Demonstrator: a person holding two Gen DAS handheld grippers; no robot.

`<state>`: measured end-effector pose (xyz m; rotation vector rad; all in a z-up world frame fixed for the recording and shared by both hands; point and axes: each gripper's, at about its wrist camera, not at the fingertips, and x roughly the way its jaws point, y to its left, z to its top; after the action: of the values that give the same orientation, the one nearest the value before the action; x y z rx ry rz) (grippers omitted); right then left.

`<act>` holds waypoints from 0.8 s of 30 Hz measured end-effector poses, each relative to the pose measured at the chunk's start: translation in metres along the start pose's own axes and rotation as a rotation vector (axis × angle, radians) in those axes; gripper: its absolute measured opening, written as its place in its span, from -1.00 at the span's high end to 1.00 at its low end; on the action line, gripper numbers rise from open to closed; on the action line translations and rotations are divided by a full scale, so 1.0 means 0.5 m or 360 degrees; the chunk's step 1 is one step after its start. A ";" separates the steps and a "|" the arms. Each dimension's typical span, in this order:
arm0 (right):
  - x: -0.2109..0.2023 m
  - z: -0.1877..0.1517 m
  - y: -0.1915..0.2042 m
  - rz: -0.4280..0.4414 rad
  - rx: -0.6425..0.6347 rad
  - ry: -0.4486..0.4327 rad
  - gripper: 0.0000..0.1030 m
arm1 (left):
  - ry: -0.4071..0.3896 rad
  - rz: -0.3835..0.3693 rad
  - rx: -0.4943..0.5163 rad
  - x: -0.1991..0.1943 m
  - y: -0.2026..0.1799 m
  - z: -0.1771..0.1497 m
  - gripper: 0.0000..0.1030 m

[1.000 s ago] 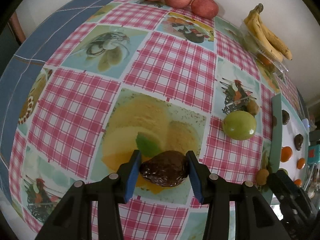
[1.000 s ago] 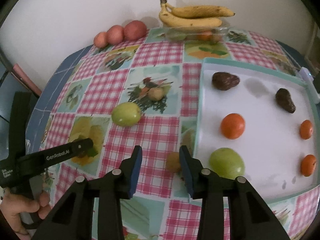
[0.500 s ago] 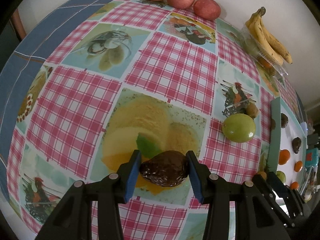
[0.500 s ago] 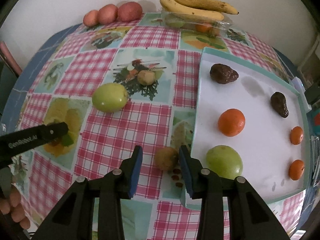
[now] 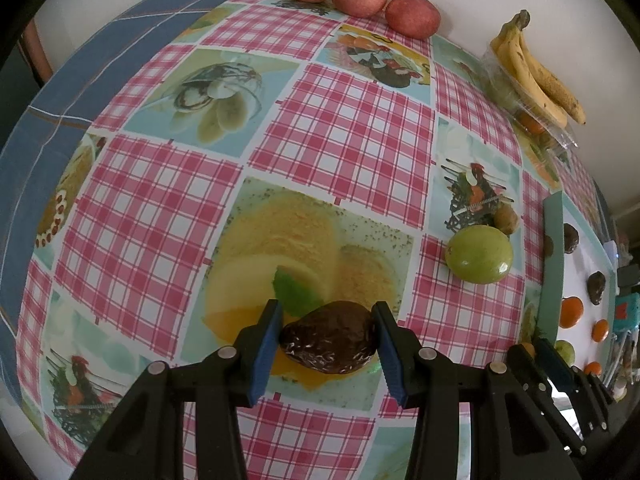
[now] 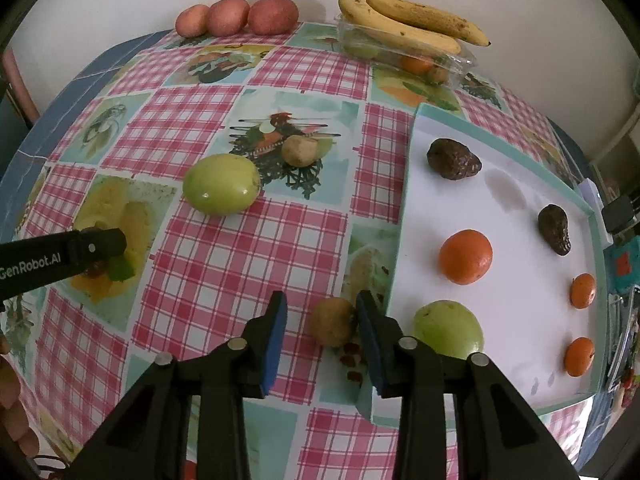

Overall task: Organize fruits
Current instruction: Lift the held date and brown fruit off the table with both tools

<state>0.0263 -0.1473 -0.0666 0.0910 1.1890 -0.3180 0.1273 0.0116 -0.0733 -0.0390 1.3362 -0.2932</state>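
L gripper (image 5: pixel 326 338) pointed steeply down at the counter (image 5: pixel 340 128), jaws clenched on a dark wrinkled avocado (image 5: pixel 329 337), both blue pads pressing its sides; the avocado sat low over the checked cloth's yellow dessert print, can't tell if it touched. R gripper (image 6: pixel 320 328) stood just beside the white tray (image 6: pixel 516 320), at its near L corner; its jaws were closing w/ a small brown kiwi (image 6: pixel 333 321) between them. R pad touched or nearly touched the kiwi, L pad was apart from it w/ a clear gap, so not gripped yet. Kiwi lay on the cloth, just outside the tray's teal rim. On the tray, nearest: a green apple (image 6: pixel 448 328) in the near L corner, then a big orange (image 6: pixel 465 257) behind it, then another dark avocado (image 6: pixel 453 159) at the far L. Along the tray's R side, near to far: two small mandarins (image 6: pixel 579 356), (image 6: pixel 583 290), and a third dark avocado (image 6: pixel 554 229). L of the tray, on the cloth mid-counter: a second green apple (image 6: pixel 221 189), w/ a second kiwi (image 6: pixel 300 150) near it, a bit further back. Well L of the tray, the L gripper's black arm marked GenRobot.AI (image 6: pixel 60 258) came in from the frame edge; fingers of the person's hand (image 6: pixel 16 412) showed at the lower L edge. Beyond the tray's far end: a clear plastic box (image 6: pixel 420 62) w/ fruit inside and a banana bunch (image 6: pixel 408 24) lying on top. Far L of that, by the wall: three red apples (image 6: pixel 236 16) in a row, touching.
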 end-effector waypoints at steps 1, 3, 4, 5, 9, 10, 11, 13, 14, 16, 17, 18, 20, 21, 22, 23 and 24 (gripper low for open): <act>0.000 0.000 0.001 -0.0004 -0.0003 -0.0001 0.39 | 0.0000 0.0000 0.0002 0.000 0.000 0.000 0.06; 0.001 0.001 0.003 -0.0014 -0.0018 -0.0003 0.46 | 0.0000 0.0000 0.0001 0.000 0.000 -0.001 0.06; 0.002 0.000 0.005 -0.0021 -0.0027 -0.0003 0.47 | -0.0001 0.0001 0.0000 0.000 0.000 -0.001 0.06; 0.002 0.000 0.007 -0.0029 -0.0038 -0.0003 0.49 | -0.0001 0.0002 0.0001 0.000 -0.001 -0.001 0.06; 0.004 -0.003 0.014 -0.0065 -0.0092 0.0002 0.50 | 0.0000 0.0005 0.0015 0.001 -0.001 0.000 0.06; 0.004 -0.003 0.013 -0.0052 -0.0085 0.0004 0.50 | 0.0000 0.0005 0.0015 0.000 -0.001 0.000 0.06; 0.003 -0.005 0.012 -0.0040 -0.0075 0.0005 0.50 | 0.0000 0.0006 0.0017 0.001 -0.001 0.000 0.06; 0.003 -0.005 0.006 0.0009 -0.0043 0.0011 0.50 | 0.0000 0.0006 0.0020 0.001 -0.001 0.000 0.06; 0.003 -0.005 0.004 0.0031 -0.0030 0.0014 0.50 | 0.0000 0.0007 0.0020 0.001 -0.001 -0.001 0.06; 0.002 -0.005 -0.001 0.0100 0.0005 0.0023 0.50 | -0.0001 0.0008 0.0019 0.000 -0.003 -0.002 0.06; 0.003 -0.005 -0.002 0.0154 0.0027 0.0030 0.50 | -0.0001 0.0009 0.0021 0.000 -0.003 -0.002 0.06; 0.003 -0.005 -0.002 0.0208 0.0049 0.0037 0.50 | 0.0000 0.0009 0.0026 0.001 -0.002 -0.001 0.06; 0.004 -0.006 0.000 0.0253 0.0064 0.0045 0.50 | 0.0000 0.0010 0.0033 0.001 -0.002 0.000 0.06; 0.004 -0.006 0.005 0.0243 0.0051 0.0043 0.50 | 0.0000 0.0011 0.0035 0.001 -0.002 0.000 0.06; 0.004 -0.006 0.008 0.0235 0.0040 0.0040 0.50 | 0.0000 0.0013 0.0036 0.001 -0.002 -0.001 0.06; 0.004 -0.007 0.011 0.0226 0.0030 0.0038 0.50 | 0.0000 0.0013 0.0039 0.002 -0.002 0.000 0.06; 0.005 -0.008 0.014 0.0217 0.0020 0.0039 0.50 | 0.0000 0.0014 0.0040 0.002 -0.003 0.000 0.06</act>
<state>0.0257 -0.1402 -0.0709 0.1863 1.1989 -0.2049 0.1271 0.0099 -0.0739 -0.0118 1.3320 -0.3022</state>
